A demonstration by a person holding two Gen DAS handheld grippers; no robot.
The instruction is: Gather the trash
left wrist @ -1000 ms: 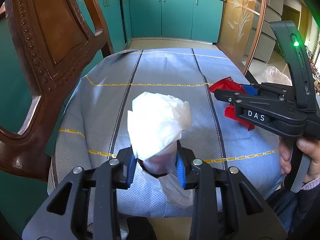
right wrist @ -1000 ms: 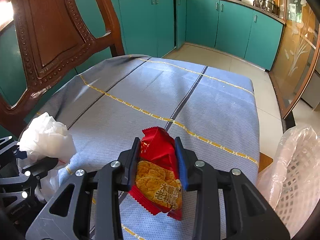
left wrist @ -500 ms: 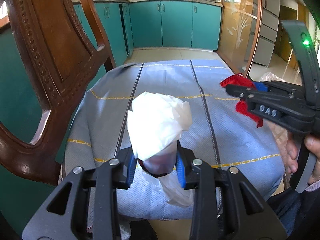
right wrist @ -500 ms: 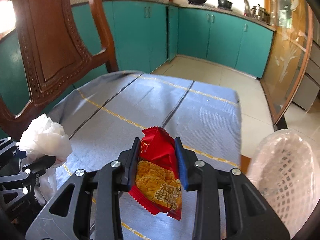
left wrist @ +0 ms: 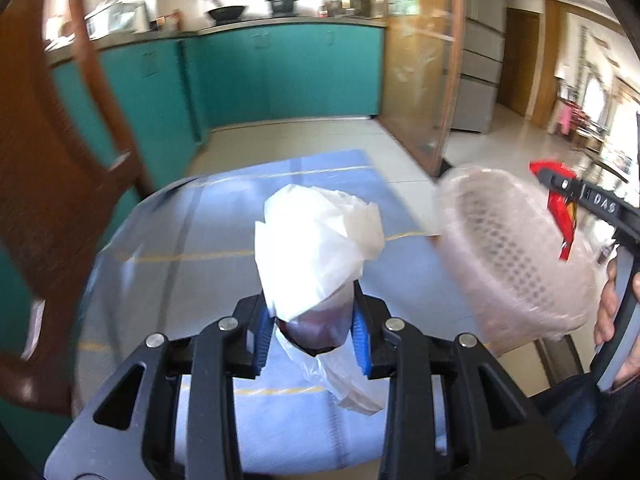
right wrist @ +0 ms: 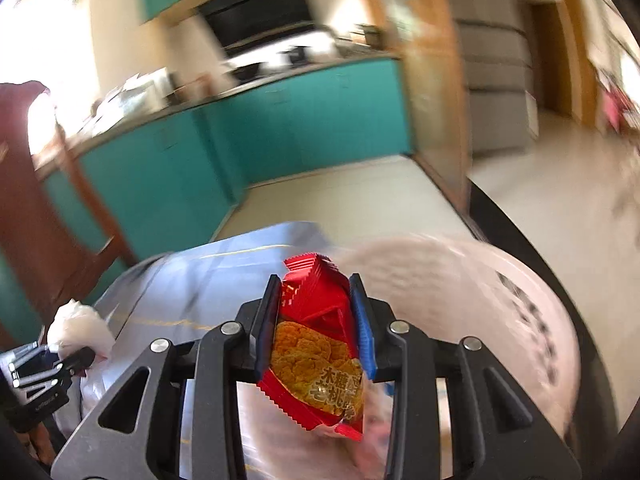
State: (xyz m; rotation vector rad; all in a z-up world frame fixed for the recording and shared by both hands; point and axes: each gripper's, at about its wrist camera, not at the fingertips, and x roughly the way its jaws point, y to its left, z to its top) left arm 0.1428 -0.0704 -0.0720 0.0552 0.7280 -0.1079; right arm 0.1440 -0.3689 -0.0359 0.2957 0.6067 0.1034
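My left gripper (left wrist: 308, 320) is shut on a crumpled white tissue and plastic wad (left wrist: 316, 248), held above the blue tablecloth (left wrist: 192, 240). My right gripper (right wrist: 316, 312) is shut on a red snack wrapper (right wrist: 316, 344). In the left wrist view the right gripper (left wrist: 560, 196) holds the wrapper (left wrist: 564, 216) over the far rim of a pinkish mesh trash basket lined with a bag (left wrist: 516, 256). The basket (right wrist: 480, 300) sits just right of the wrapper in the blurred right wrist view. The left gripper with its wad (right wrist: 80, 328) shows at the lower left there.
A brown wooden chair (left wrist: 60, 168) stands at the table's left. Teal kitchen cabinets (left wrist: 280, 72) and a wood-framed glass door (left wrist: 424, 60) lie beyond the table. The basket stands off the table's right side on the tiled floor (left wrist: 500, 140).
Both grippers have swung to the right and lifted, still holding their trash. The basket has come into view, and the red wrapper now hangs over it. Both views are motion-blurred.
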